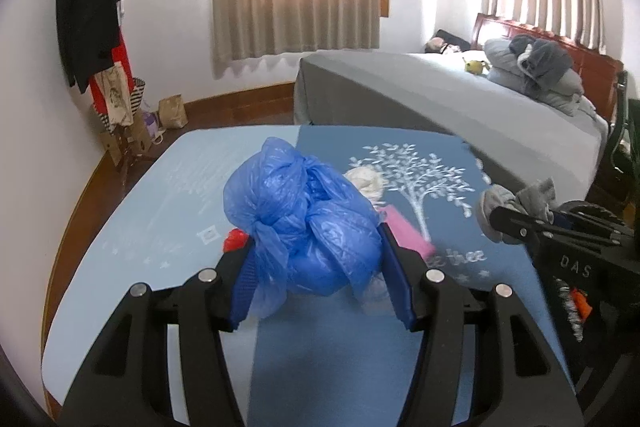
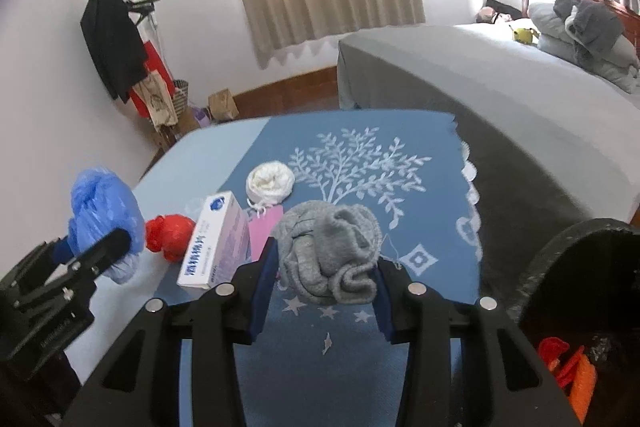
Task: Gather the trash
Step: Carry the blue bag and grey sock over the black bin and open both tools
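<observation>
- The left hand-held gripper (image 1: 316, 267) is clenched on a knotted blue bag (image 1: 296, 211), its blue pads pressed into the bag's lower bulge on both sides. The bag looks lifted just above the surface (image 1: 120, 227).
- The bag seems light and soft: thin crinkly plastic that gives under the pads. It is likely slippery, so the firmer hold would be at the knot or twisted neck on top, where the film bunches.
- The right hand-held gripper (image 2: 326, 275) is clamped on a balled grey sock (image 2: 330, 251), with the pads at its left and right flanks. The sock hangs between the fingers, apparently clear of the blue cloth (image 2: 420, 155).
- The sock looks light, limp and grippy, with no fragility. A squeeze through the thick middle should hold it, though loose folds may sag.
- Both grippers point forward and slightly down over the surface, level with each other, left beside right.
- Just beyond the right gripper lie a white box (image 2: 216, 247), a pink card (image 2: 262, 227) and a red wad (image 2: 170, 235), close together.
- Farther out sits a white bundle (image 2: 270, 183) on the cloth.
- At lower right, a dark bin (image 2: 580, 307) holds orange scraps, a likely drop point.
- A bed (image 2: 480, 83) stands beyond.
</observation>
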Demonstrator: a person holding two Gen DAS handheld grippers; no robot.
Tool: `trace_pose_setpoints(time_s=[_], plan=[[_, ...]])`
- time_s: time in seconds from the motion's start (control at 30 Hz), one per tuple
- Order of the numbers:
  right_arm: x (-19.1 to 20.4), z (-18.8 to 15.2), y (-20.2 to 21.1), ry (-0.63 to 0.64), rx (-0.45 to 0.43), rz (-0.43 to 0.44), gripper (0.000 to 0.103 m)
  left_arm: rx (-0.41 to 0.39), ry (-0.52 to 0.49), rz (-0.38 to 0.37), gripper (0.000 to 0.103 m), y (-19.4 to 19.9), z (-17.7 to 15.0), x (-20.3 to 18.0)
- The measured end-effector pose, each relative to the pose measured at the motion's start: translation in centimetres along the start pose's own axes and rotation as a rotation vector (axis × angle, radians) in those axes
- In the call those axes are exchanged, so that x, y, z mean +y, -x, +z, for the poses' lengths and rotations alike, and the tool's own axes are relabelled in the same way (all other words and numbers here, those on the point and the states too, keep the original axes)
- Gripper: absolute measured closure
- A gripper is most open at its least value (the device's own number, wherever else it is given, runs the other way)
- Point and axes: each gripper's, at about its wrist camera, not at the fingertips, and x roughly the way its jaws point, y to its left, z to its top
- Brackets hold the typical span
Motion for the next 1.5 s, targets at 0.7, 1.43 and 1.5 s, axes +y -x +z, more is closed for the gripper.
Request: trace_pose_setpoints(time_s=[0.7, 1.43, 1.5], plan=[[-5.1, -1.0, 11.2, -0.037, -0.120, -0.086, 0.061, -0.070, -0.087, -0.204, 0.049, 4.9, -0.4, -8.8], [-15.7, -5.7, 19.2, -0.202, -0.153, -0.333, 0.061, -0.092, -0.239, -0.466, 0.049, 5.7, -0.9, -23.3], [-16.8, -6.2, 19.9, -0.213, -0.151, -0.353, 0.061, -0.088, -0.245, -0.483, 0.049, 5.4, -0.7, -23.9]])
